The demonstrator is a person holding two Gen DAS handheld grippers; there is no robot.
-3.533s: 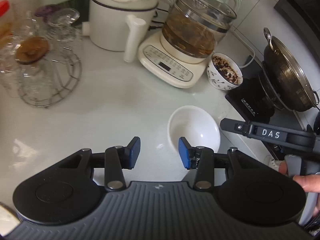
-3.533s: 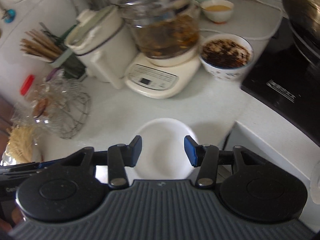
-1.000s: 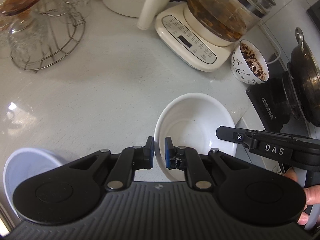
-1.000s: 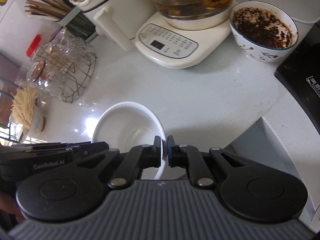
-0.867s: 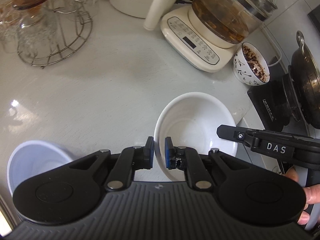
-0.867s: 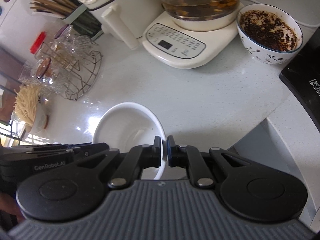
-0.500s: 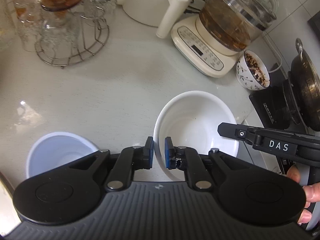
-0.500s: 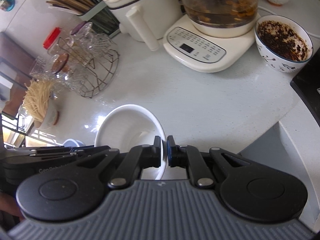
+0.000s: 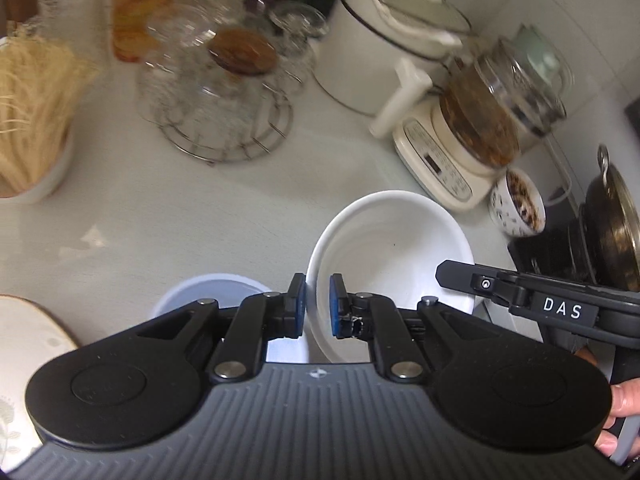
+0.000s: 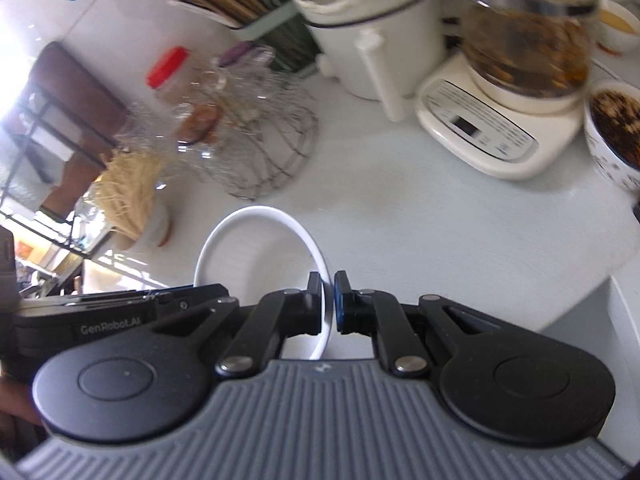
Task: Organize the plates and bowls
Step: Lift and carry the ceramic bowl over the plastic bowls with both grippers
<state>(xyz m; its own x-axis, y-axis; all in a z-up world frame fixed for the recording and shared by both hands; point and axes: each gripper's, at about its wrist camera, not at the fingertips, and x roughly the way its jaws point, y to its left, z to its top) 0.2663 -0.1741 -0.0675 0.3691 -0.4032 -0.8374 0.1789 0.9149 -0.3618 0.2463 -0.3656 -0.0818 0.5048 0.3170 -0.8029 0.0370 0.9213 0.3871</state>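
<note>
The worktop [image 9: 248,208] carries a kettle [image 9: 480,120], a glass rack [image 9: 224,120] and a blue bowl [image 9: 208,296]. Above it, the white bowl [image 9: 392,248] hangs, tilted, beside the blue one. The left gripper [image 9: 317,306] pinches its left rim; the right gripper [image 10: 327,304] pinches its right rim.

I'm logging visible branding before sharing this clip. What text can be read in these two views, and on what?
"DAS": white letters on the right gripper body, in the left wrist view.
"GenRobot.AI": on the left gripper body, in the right wrist view, slightly blurred.
Control panel print on the kettle base: too small and blurred to read.
</note>
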